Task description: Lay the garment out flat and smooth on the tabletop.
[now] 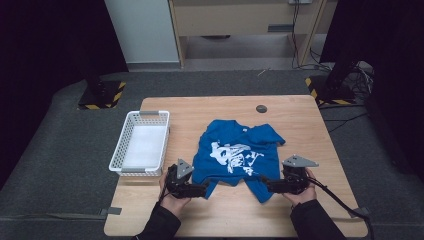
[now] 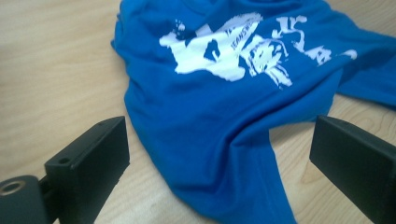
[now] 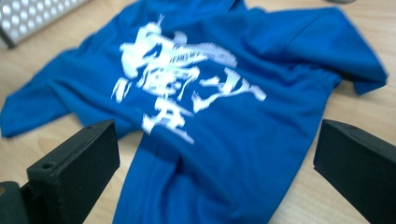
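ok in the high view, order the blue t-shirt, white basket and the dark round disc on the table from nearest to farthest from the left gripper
1. Blue t-shirt: just right of the left gripper, its near edge at the jaws.
2. White basket: up and to the left, at the table's left edge.
3. Dark round disc: far side of the table, beyond the shirt.

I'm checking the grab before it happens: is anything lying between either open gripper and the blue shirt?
Nothing visible. The left gripper and right gripper sit open at the near edge of the blue shirt, cloth between their jaws. The white basket stands off to the left.
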A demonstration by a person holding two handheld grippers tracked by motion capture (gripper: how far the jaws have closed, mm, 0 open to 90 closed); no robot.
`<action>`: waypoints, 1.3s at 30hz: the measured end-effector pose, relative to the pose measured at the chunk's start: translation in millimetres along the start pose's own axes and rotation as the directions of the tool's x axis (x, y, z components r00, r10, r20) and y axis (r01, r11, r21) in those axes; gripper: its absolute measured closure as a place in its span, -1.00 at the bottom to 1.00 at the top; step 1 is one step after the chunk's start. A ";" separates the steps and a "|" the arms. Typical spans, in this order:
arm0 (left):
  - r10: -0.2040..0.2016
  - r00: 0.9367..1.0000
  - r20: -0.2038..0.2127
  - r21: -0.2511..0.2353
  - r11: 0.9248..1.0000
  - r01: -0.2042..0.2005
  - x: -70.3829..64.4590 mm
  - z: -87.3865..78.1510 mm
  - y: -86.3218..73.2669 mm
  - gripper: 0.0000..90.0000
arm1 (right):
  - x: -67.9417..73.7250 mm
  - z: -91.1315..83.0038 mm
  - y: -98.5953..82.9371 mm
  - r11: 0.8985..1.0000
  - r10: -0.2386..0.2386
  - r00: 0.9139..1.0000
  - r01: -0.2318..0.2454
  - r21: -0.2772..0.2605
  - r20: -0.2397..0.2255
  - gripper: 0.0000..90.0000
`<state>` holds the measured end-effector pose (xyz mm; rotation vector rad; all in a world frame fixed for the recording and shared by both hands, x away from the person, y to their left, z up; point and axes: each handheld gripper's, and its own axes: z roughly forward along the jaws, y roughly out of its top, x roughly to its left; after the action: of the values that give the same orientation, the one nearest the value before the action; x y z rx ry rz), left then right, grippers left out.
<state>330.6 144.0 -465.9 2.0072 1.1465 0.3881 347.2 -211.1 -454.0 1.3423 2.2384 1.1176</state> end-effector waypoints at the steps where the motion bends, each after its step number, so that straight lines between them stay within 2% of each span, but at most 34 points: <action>1: -0.003 1.000 -0.004 0.005 1.000 0.003 0.5 0.4 -1.8 -0.92 | 0.8 0.8 -1.7 1.000 -0.006 1.000 0.006 0.009 -0.001 -0.99; 5: -0.022 1.000 -0.007 0.020 1.000 0.022 2.6 3.6 -5.7 -0.93 | 4.9 6.5 -7.0 0.999 -0.018 1.000 0.018 0.038 0.008 -0.99; 8: -0.011 1.000 -0.019 0.037 0.999 0.012 1.4 7.5 -8.8 -0.94 | 7.9 13.8 -11.1 0.997 -0.017 1.000 0.016 0.069 0.019 -0.98; 12: 0.002 1.000 -0.026 0.071 0.997 0.000 -1.0 14.6 -12.3 -0.94 | 9.5 20.4 -13.4 0.994 -0.047 0.998 0.044 0.095 0.032 -0.97; 19: 0.020 0.998 -0.059 0.109 0.994 -0.013 -0.5 23.4 -18.2 -0.95 | 7.5 25.9 -17.9 0.989 -0.061 0.997 0.054 0.139 0.046 -0.97; 25: 0.035 0.997 -0.069 0.138 0.990 -0.025 -2.0 30.7 -21.2 -0.95 | 8.8 31.7 -20.6 0.982 -0.079 0.995 0.068 0.176 0.054 -0.97; 33: 0.071 0.995 -0.069 0.176 0.983 -0.058 -6.9 35.1 -25.5 -0.95 | 14.1 38.9 -25.1 0.966 -0.132 0.989 0.114 0.232 0.064 -0.98; 36: 0.081 0.994 -0.068 0.176 0.982 -0.068 -8.0 34.7 -26.2 -0.96 | 14.5 40.0 -26.8 0.958 -0.153 0.986 0.130 0.256 0.072 -0.99; 39: 0.085 0.994 -0.064 0.181 0.981 -0.072 -7.1 33.2 -27.1 -0.97 | 14.3 38.7 -27.6 0.956 -0.155 0.985 0.132 0.262 0.072 -0.99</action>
<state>330.3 130.3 -507.1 2.2161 1.1846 0.4121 346.1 -188.2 -498.0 1.2694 2.4313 0.7208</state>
